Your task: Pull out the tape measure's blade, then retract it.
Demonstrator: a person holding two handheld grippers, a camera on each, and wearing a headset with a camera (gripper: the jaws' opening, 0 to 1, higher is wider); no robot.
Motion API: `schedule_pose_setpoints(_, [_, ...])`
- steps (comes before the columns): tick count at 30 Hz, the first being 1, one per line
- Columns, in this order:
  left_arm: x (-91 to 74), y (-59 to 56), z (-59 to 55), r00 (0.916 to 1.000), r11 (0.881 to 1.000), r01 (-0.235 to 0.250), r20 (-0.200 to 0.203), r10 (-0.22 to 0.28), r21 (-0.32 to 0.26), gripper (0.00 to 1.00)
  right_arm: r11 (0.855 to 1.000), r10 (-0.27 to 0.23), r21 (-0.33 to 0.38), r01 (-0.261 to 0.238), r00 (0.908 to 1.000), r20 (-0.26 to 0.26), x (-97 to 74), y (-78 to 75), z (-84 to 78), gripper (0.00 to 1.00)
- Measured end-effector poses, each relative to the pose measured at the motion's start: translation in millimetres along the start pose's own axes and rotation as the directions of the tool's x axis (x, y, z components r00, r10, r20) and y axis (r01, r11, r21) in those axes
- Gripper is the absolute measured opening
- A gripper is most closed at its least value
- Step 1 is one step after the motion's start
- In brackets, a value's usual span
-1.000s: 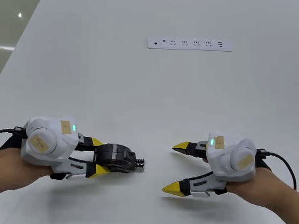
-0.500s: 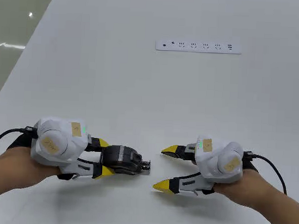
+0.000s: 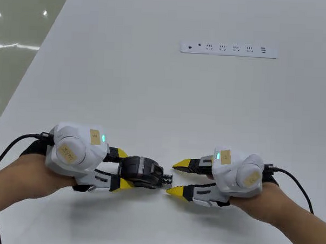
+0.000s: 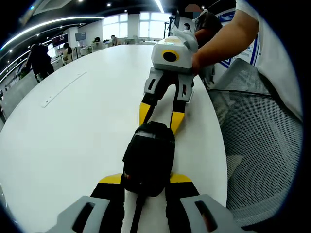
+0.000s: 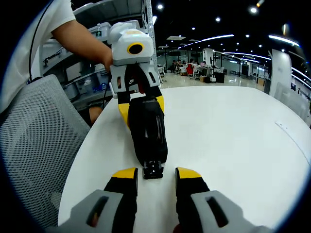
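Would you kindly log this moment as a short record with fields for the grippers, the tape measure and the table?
left gripper: shut on the tape measure, gripping its black case
right gripper: open, fingers on either side of the blade hook, not clamped
blade: not drawn out; the hook sits at the case mouth
table: white, with a power strip at the far side
task stage: pull not yet begun
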State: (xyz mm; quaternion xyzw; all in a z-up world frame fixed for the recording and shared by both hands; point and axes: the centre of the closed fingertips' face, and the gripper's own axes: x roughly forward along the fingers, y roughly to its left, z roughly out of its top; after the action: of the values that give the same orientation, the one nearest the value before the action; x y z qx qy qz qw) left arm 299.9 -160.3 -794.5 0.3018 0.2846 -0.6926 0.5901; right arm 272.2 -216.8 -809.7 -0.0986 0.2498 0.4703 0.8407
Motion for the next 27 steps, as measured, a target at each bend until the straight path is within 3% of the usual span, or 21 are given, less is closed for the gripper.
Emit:
schedule_pose_setpoints(19, [-0.5, 0.9, 2.7, 1.0, 1.0, 0.002, -0.008, -0.002, 0.004, 0.29, 0.999, 0.031, -0.026, -0.03, 0.9993, 0.02, 6.9, 2.6, 3.0, 0.15])
schedule_pose_setpoints(27, [-0.3, 0.3, 3.6, 1.0, 1.0, 0.0, -0.008, 0.0, 0.009, 0.29, 0.999, 0.042, -0.025, -0.042, 0.9989, 0.018, 8.2, 4.1, 2.1, 0.15])
